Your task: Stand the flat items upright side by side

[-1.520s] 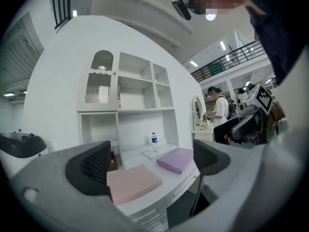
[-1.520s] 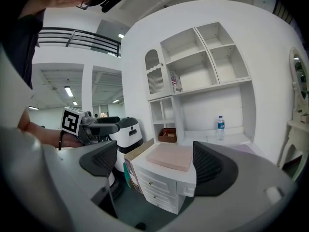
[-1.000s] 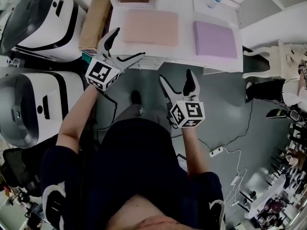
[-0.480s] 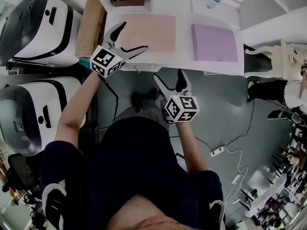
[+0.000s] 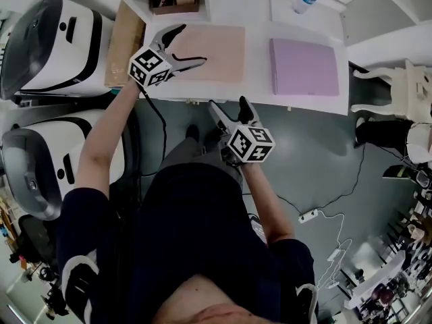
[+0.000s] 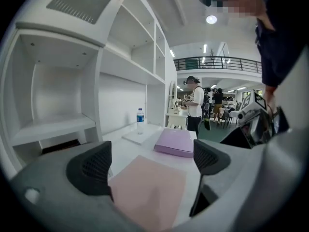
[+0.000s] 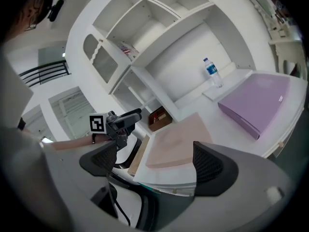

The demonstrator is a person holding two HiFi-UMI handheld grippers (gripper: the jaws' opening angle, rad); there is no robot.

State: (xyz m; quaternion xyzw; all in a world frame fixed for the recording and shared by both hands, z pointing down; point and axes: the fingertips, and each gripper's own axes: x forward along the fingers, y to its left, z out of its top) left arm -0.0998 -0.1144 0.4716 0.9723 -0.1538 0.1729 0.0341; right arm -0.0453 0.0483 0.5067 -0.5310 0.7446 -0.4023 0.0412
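Fingers on both the left gripper and right gripper spread wide, empty; pink pad lies flat by the table's left edge, purple pad toward its right.

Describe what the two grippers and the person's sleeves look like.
The left gripper and right gripper have grey bodies and black ribbed pads, each with a white cube carrying black square markers. A black cable runs from the left one. The sleeves are short and dark.

White desk under open white shelves — grey floor, round ceiling light overhead.
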